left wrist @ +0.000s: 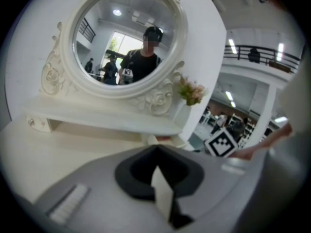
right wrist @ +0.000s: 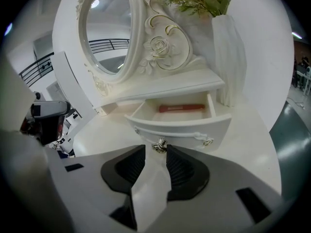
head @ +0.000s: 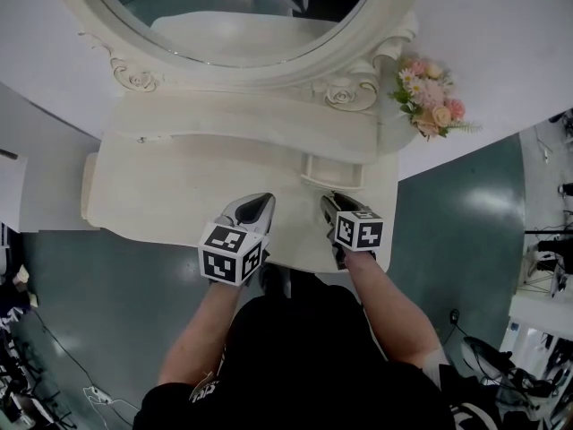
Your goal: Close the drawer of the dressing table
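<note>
The small white curved-front drawer (right wrist: 180, 127) of the ornate white dressing table (head: 179, 186) stands pulled out below and right of the round white-framed mirror (head: 224, 7), a slim red stick (right wrist: 182, 108) inside. The right gripper (right wrist: 155, 151) faces it, jaws apart, the drawer's metal knob (right wrist: 159, 145) ungripped at their tips. Below the mirror's middle, the left gripper (left wrist: 156, 152) has its jaws closed on nothing.
</note>
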A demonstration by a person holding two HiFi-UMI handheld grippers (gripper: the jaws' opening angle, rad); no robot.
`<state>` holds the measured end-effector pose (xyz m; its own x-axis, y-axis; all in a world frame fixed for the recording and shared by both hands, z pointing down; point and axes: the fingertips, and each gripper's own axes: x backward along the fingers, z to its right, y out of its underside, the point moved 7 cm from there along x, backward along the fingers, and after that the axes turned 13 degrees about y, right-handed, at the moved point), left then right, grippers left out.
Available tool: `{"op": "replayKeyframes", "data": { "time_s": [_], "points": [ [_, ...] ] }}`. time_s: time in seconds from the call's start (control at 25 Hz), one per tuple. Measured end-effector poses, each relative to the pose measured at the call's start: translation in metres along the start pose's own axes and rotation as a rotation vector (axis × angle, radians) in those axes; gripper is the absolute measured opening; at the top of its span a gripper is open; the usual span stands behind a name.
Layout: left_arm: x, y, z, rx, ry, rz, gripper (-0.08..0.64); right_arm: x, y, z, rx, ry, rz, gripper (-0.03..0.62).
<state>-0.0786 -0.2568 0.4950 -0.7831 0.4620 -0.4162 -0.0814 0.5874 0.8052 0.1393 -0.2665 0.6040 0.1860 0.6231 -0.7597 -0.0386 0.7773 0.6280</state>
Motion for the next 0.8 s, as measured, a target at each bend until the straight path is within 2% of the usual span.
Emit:
{"op": "replayKeyframes", "data": {
  "time_s": [0.2,0.8],
  "points": [
    [-0.002,0.001,0.003,0.005,0.003,0.005,0.008,-0.001,-0.001,0.004,0.006,0.003,-0.003,0.089],
    [-0.001,-0.003,0.005,0.008,-0.002,0.014,0.008,0.007,-0.019,0.007,0.023,-0.008,0.021,0.081]
  ]
}}
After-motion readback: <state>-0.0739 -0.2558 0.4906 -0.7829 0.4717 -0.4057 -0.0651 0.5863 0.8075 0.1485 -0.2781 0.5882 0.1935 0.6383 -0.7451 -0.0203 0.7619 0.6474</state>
